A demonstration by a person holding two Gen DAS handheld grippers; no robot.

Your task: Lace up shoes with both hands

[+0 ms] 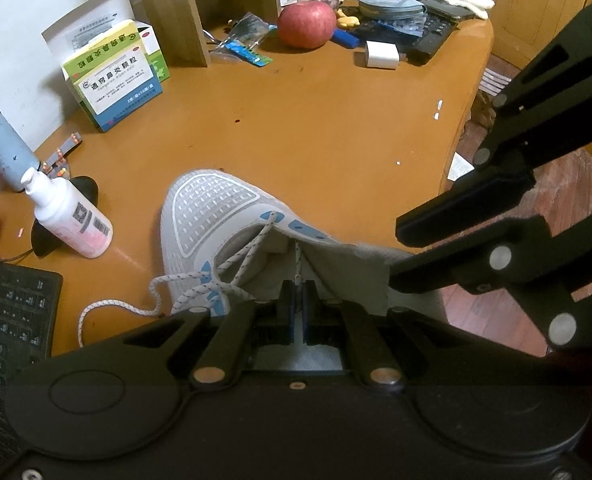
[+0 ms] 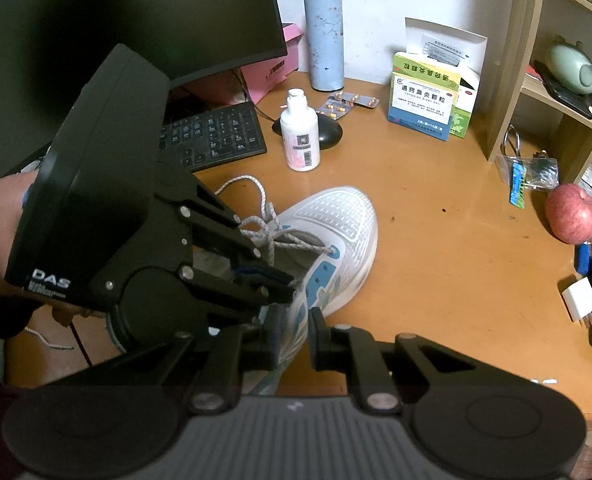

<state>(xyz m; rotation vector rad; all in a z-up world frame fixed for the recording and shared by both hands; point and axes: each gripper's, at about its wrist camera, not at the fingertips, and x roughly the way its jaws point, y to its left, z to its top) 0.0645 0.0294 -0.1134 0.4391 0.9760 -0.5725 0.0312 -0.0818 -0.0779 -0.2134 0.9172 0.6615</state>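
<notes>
A white mesh sneaker (image 1: 211,216) with blue eyelet patches lies on the orange desk, toe pointing away; it also shows in the right wrist view (image 2: 336,224). Its white speckled lace (image 1: 251,248) runs through the front eyelets, with loose loops trailing to the left (image 1: 107,308). My left gripper (image 1: 298,300) is shut on a lace end that rises from the shoe's tongue area; the right wrist view shows it (image 2: 283,280) over the shoe opening. My right gripper (image 2: 291,336) is open, its jaws standing on either side of the shoe's side wall; it enters the left wrist view from the right (image 1: 400,248).
A white bottle (image 1: 71,216), black mouse (image 2: 330,134), keyboard (image 2: 215,136), blue flask (image 2: 324,36) and medicine boxes (image 2: 424,100) stand to the shoe's left and beyond it. An apple (image 1: 306,24), charger (image 1: 382,54) and a wooden shelf (image 2: 512,60) stand further out. The desk edge (image 1: 468,120) curves on the right.
</notes>
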